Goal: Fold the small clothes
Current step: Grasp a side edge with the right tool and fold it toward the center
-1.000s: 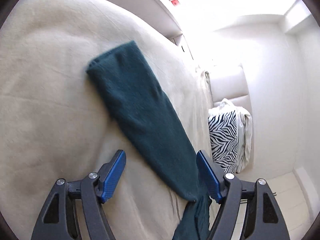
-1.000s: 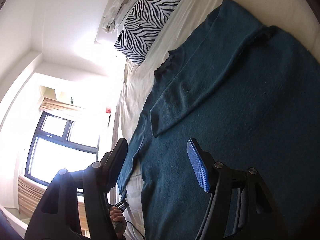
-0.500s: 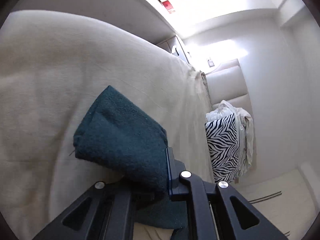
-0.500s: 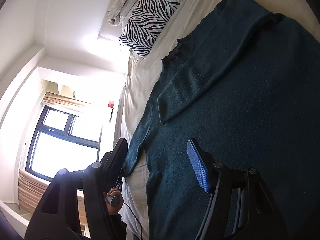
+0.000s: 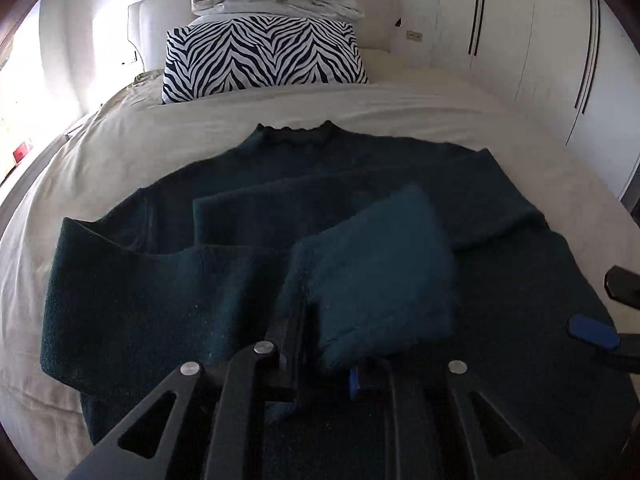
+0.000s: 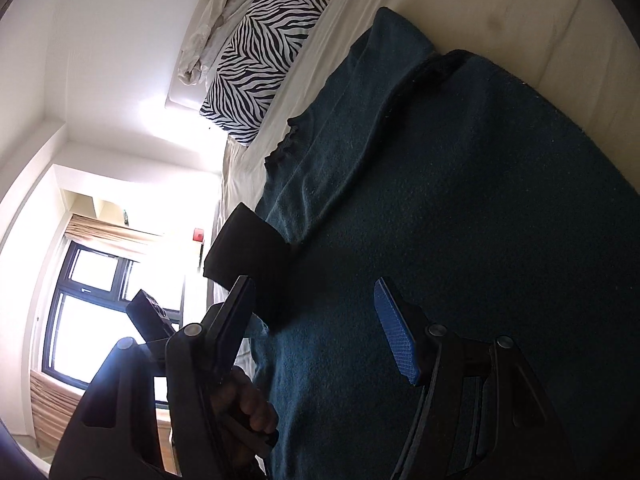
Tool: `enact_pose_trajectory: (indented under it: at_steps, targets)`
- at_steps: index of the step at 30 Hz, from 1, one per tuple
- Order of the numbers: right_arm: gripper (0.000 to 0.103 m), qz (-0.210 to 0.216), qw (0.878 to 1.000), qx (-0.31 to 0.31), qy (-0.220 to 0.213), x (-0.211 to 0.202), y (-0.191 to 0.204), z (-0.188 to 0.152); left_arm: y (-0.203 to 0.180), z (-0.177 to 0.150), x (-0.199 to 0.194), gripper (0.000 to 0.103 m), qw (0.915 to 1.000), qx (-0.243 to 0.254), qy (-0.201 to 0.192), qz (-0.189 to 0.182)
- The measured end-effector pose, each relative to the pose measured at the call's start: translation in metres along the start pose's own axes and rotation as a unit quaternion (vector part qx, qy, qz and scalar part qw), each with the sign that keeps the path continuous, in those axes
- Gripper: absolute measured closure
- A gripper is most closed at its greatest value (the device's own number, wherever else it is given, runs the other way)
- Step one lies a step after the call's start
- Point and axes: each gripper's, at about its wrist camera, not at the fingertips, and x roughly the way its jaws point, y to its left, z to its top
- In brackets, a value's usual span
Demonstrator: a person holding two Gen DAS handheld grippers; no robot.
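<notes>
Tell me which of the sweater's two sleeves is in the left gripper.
The lighter-looking sleeve raised over the sweater, in the opening left gripper; the other sleeve lies flat across the chest.

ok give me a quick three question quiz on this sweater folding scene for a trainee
1. True or false: the right hand-held gripper grips the sweater.
2. What lies between the left hand-held gripper's opening jaws? A) sleeve cuff B) pillow C) nothing
3. What pattern is on the pillow at the head of the bed?

Key: 1. False, its jaws stand open above the fabric. 2. A, the sleeve cuff. 3. Zebra stripes.
</notes>
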Motion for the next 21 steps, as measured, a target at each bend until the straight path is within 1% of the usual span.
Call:
enact_pose_trajectory:
  at_steps: [2, 4, 5, 8, 10, 12, 13, 14, 15, 16, 18, 19, 20, 21]
  targets:
    - [0.041, -0.006, 1.0, -0.001, 0.005, 0.004, -0.003, 0.006, 0.0, -0.01, -0.005, 0.041, 1.0, -0.002, -0.006, 0.005]
    - [0.041, -0.008, 1.0, -0.004, 0.016, 0.016, -0.002, 0.01, 0.008, -0.02, -0.023, 0.027, 0.9997, -0.015, -0.021, 0.004]
    - [0.041, -0.009, 1.0, -0.009, 0.025, 0.025, 0.001, 0.012, 0.017, -0.025, -0.033, 0.023, 0.9993, -0.024, -0.03, -0.003]
    - [0.041, -0.02, 0.998, -0.025, 0.053, 0.057, 0.017, 0.013, 0.045, -0.032, -0.049, 0.022, 0.9965, -0.063, -0.047, -0.028]
    - [0.041, -0.023, 0.996, -0.032, 0.078, 0.08, 0.026, 0.011, 0.061, -0.04, -0.054, 0.022, 0.9941, -0.091, -0.051, -0.028]
    - [0.041, -0.041, 0.993, -0.036, 0.101, 0.103, 0.035, 0.007, 0.073, -0.047, -0.049, 0.022, 0.9926, -0.111, -0.04, -0.03]
    - [0.041, -0.042, 0.992, -0.041, 0.112, 0.11, 0.038, 0.002, 0.078, -0.051, -0.046, 0.023, 0.9917, -0.121, -0.031, -0.031]
    - [0.041, -0.045, 0.99, -0.052, 0.126, 0.121, 0.042, -0.001, 0.083, -0.055, -0.045, 0.023, 0.9903, -0.131, -0.028, -0.036]
    - [0.041, -0.058, 0.987, -0.068, 0.136, 0.131, 0.046, -0.005, 0.088, -0.058, -0.044, 0.023, 0.9882, -0.144, -0.028, -0.044]
    - [0.041, -0.076, 0.984, -0.081, 0.136, 0.139, 0.049, -0.008, 0.092, -0.061, -0.045, 0.023, 0.9864, -0.154, -0.031, -0.049]
    - [0.043, -0.086, 0.984, -0.085, 0.131, 0.145, 0.049, -0.008, 0.099, -0.064, -0.048, 0.023, 0.9835, -0.17, -0.038, -0.049]
    - [0.049, -0.09, 0.983, -0.09, 0.13, 0.146, 0.051, -0.006, 0.102, -0.067, -0.048, 0.023, 0.9823, -0.177, -0.039, -0.049]
    - [0.066, -0.1, 0.981, -0.099, 0.13, 0.146, 0.054, -0.006, 0.105, -0.069, -0.048, 0.023, 0.9805, -0.186, -0.04, -0.051]
    - [0.076, -0.116, 0.978, -0.112, 0.13, 0.146, 0.056, -0.006, 0.108, -0.071, -0.047, 0.023, 0.9785, -0.194, -0.041, -0.055]
